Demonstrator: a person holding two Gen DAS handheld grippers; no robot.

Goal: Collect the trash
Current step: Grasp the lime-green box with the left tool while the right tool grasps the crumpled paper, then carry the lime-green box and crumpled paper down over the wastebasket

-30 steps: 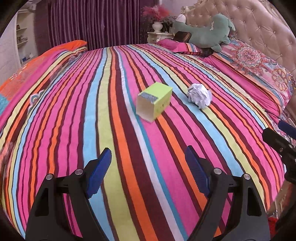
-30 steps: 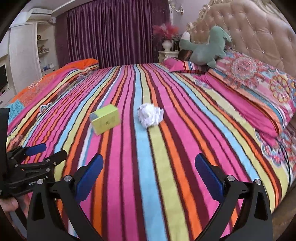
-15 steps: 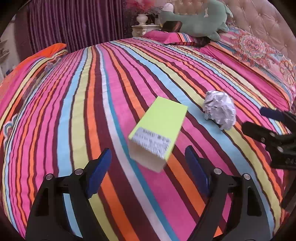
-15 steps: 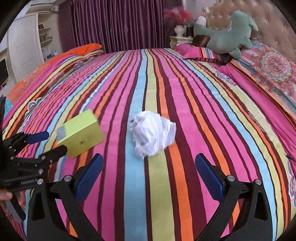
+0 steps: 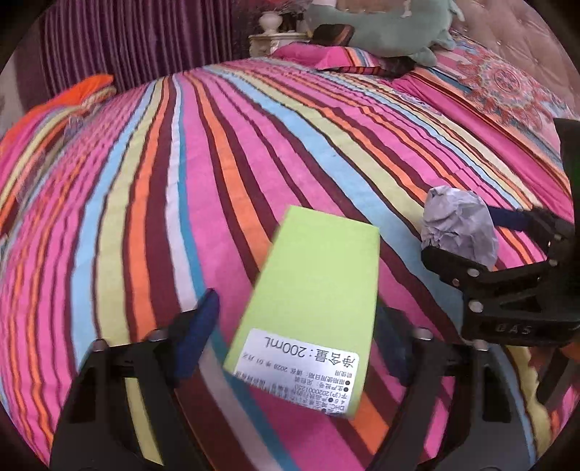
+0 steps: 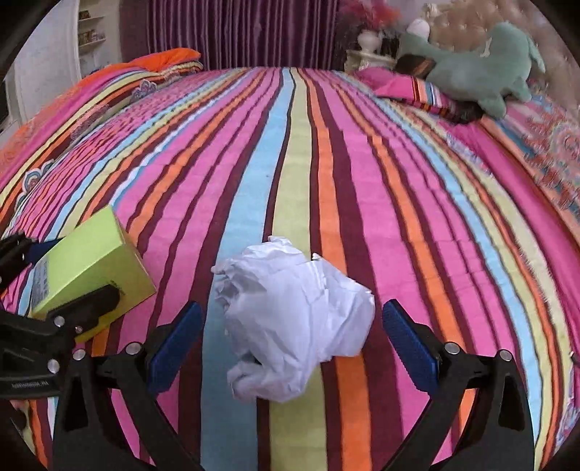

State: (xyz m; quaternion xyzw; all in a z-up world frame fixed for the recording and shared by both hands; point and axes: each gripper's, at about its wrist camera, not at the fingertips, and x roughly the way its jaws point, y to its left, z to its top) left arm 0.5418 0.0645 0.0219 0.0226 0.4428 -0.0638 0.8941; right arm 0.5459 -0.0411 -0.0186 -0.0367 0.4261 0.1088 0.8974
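- Left gripper (image 5: pixel 301 326): jaws closing, green box (image 5: pixel 311 290) between them. Left blue pad (image 5: pixel 197 326) stands just beside the box's side with a sliver of bedspread showing between; right pad is hidden behind the box. No firm press visible yet.
- Green box: lies on the striped bedspread (image 5: pixel 181 181), tilted, white printed label (image 5: pixel 301 369) on the end facing the camera. From the right wrist view the box (image 6: pixel 94 268) sits left of the paper, with a black finger of the left gripper (image 6: pixel 87 300) across its near lower edge.
- Right gripper (image 6: pixel 291 337): jaws wide, closing slightly; crumpled white paper (image 6: pixel 293 326) between the blue pads, a gap on each side, not touching.
- Crumpled paper rests on the light blue and yellow stripes; in the left wrist view it (image 5: pixel 460 228) lies right of the box, apart from it, between the right gripper's fingers.
- Farther out: green plush toy (image 6: pixel 482 76) on the pillows by the headboard; purple curtain (image 6: pixel 232 32) behind the bed.
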